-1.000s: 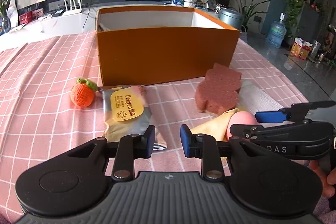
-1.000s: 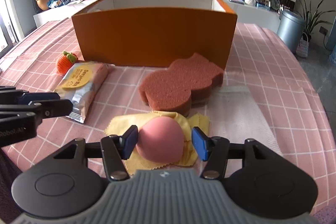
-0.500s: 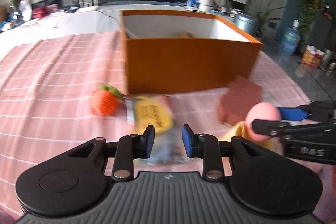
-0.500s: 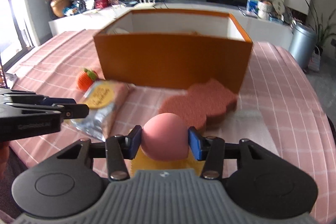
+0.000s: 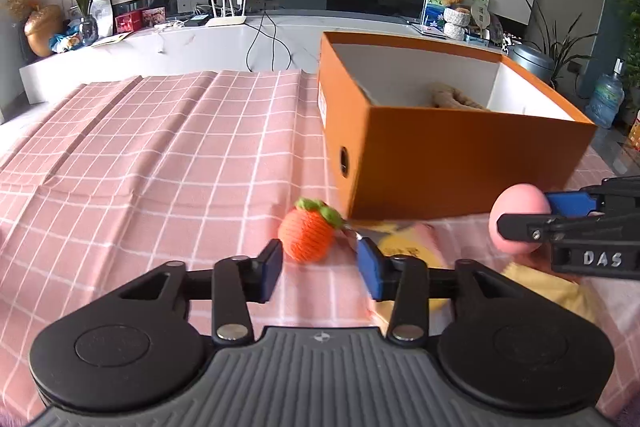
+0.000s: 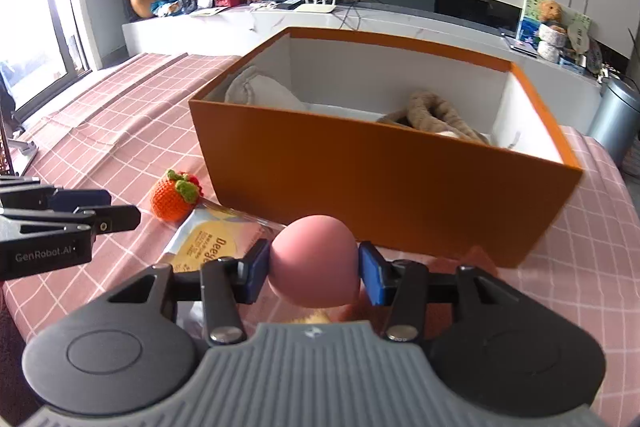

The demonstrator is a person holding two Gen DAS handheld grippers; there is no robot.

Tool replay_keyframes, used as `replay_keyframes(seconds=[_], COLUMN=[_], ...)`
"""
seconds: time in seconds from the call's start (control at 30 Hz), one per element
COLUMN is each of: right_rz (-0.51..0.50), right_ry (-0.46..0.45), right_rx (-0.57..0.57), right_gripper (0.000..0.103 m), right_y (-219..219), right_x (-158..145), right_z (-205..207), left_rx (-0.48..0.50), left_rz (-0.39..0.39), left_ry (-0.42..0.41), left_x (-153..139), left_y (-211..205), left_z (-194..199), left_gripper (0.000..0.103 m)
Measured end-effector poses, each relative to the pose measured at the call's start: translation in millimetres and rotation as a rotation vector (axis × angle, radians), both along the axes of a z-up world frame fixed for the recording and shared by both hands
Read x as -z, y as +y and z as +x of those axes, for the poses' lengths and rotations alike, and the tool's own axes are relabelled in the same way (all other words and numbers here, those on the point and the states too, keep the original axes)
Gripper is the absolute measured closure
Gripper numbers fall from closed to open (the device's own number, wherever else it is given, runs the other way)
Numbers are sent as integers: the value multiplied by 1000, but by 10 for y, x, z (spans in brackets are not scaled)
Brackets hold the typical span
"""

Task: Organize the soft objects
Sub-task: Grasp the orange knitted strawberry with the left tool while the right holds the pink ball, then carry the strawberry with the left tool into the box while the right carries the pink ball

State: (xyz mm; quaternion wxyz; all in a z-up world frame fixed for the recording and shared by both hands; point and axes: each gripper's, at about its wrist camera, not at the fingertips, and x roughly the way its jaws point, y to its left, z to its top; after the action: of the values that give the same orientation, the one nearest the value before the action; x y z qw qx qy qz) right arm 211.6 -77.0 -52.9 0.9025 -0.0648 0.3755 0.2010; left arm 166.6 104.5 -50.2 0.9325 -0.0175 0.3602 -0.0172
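Left gripper (image 5: 318, 269): jaws parted, nothing between the pads. Strawberry (image 5: 308, 233) lies on the cloth (image 5: 160, 167) just ahead of the gap, slightly toward the left pad, not touched. Crocheted, so likely light and squashy with a grippy surface; take it across the round body, below the green cap. Cap sits at its upper right, toward the box (image 5: 460, 163); the short axis from cap to tip seems to tilt that way.

Packet (image 6: 208, 247): flat on the cloth ahead of the right gripper's left finger, long axis running from the right gripper toward the strawberry. Film looks slippery and crinkly; probably best pinched across the width.

Right gripper (image 6: 314, 273): closed on the ball (image 6: 314, 261), pads at opposite sides, held clear of the cloth. Ball looks soft and light; round, no clear axis. The box stands straight ahead, open top, already holding soft items.
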Motion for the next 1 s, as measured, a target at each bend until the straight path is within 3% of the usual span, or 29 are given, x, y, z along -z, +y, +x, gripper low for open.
replay_keyframes(seconds=[0.13, 0.5, 0.63, 0.83, 1.0], right_rz=[-14, -39, -41, -64, -20], right_ry=[27, 59, 59, 45, 33], right_rx=[4, -11, -13, -30, -10], right_gripper=[55, 54, 54, 56, 61], right_y=[108, 225, 232, 257, 174], right_x=[136, 323, 333, 351, 271], right_z=[140, 251, 258, 225, 198], left_rx=[11, 102, 85, 65, 57], left_rz=[22, 78, 55, 61, 60], left_ry=[-22, 16, 25, 22, -13], left_x=[77, 379, 440, 424, 217], left_y=[42, 0, 7, -8, -83], left_z=[158, 442, 486, 455, 327], left_gripper=[42, 46, 57, 57, 58])
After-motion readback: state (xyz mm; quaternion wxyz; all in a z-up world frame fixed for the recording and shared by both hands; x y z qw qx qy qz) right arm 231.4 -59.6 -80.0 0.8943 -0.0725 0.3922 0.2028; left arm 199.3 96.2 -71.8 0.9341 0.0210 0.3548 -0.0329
